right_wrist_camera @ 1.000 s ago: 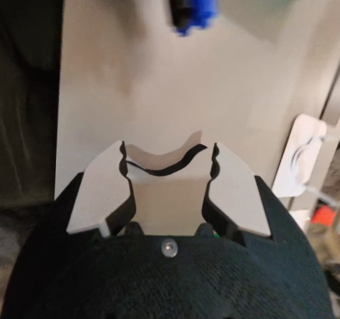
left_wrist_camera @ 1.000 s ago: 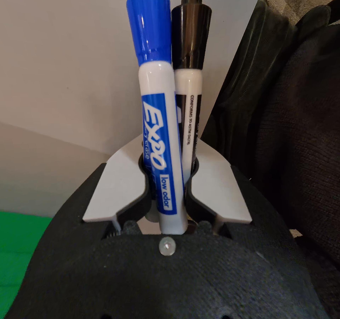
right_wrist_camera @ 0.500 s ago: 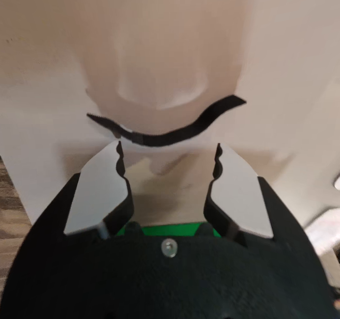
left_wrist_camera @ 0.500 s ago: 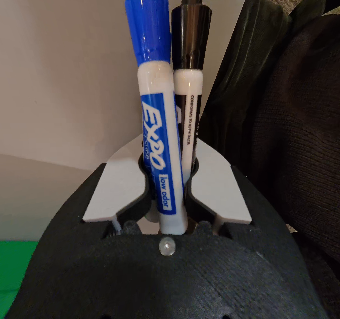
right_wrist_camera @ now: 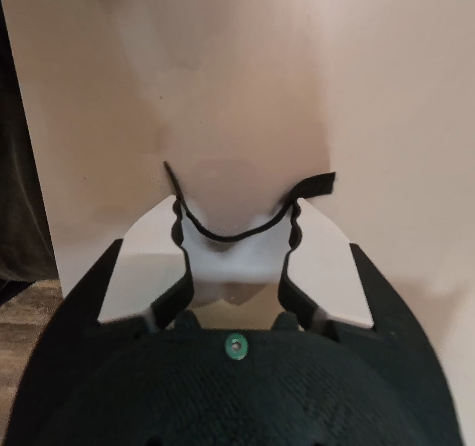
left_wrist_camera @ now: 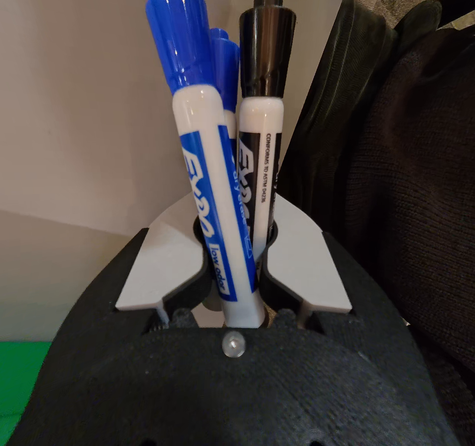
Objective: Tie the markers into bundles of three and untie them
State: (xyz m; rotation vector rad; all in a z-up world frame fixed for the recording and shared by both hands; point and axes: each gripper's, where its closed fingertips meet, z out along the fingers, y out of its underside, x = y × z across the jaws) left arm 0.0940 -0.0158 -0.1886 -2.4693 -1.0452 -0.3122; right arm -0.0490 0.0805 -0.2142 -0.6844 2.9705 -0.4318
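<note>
**Left clamps three markers, right spread at a black strap**

My left gripper [left_wrist_camera: 235, 230] squeezes a bundle: near blue marker [left_wrist_camera: 205, 176], second blue marker [left_wrist_camera: 226, 78] behind it, black marker [left_wrist_camera: 262, 114] to the right, caps pointing away. My right gripper [right_wrist_camera: 236, 210] stands wide, the curved black strap [right_wrist_camera: 231, 237] sagging between its fingertips over the white table [right_wrist_camera: 231, 73], seemingly ungripped.
</note>
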